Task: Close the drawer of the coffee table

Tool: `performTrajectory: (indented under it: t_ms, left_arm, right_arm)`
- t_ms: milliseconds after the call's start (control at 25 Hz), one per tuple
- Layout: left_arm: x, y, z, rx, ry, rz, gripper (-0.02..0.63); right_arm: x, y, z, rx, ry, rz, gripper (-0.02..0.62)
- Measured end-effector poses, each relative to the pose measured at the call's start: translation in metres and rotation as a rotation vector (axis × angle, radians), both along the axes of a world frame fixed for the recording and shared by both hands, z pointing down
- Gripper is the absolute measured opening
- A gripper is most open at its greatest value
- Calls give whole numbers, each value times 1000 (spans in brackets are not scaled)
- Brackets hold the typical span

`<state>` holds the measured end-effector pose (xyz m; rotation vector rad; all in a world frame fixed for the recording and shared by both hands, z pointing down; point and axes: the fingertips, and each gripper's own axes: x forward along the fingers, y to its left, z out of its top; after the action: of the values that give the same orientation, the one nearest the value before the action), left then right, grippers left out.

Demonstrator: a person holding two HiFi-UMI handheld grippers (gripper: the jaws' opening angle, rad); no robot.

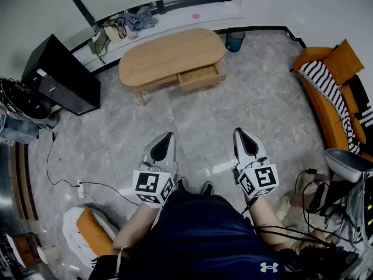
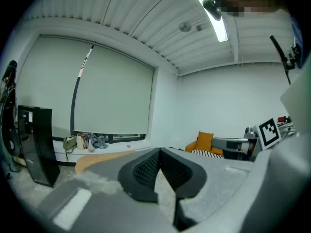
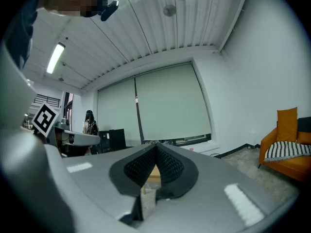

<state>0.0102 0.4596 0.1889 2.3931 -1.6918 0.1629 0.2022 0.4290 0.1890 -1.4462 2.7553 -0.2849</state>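
Note:
An oval wooden coffee table (image 1: 169,54) stands across the room in the head view, its drawer (image 1: 201,77) pulled out toward me at the front right. My left gripper (image 1: 169,135) and right gripper (image 1: 238,131) hover side by side over the grey floor, well short of the table, both shut with nothing between the jaws. In the left gripper view the gripper (image 2: 159,150) points level and the table top (image 2: 104,157) shows beyond it on the left. In the right gripper view a sliver of the table (image 3: 154,174) shows behind the shut gripper (image 3: 156,144).
A black cabinet (image 1: 61,74) stands left of the table, with bags and shoes (image 1: 122,25) along the window ledge. A blue bin (image 1: 235,39) sits right of the table. An orange sofa with a striped cloth (image 1: 329,86) lines the right side. Cables (image 1: 76,182) lie on the floor.

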Motion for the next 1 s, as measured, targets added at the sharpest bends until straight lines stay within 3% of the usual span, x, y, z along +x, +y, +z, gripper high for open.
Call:
performTrajectory:
  t_ms: [720,1000]
  left_arm:
    - [8,20,3,0,-5,-37,2]
    - [0,4,28,-58,4,-30,2]
  right_arm:
    - [11,19,-4,32,-26,-31,2]
    - [7,2,20,-29,-9,-9,2]
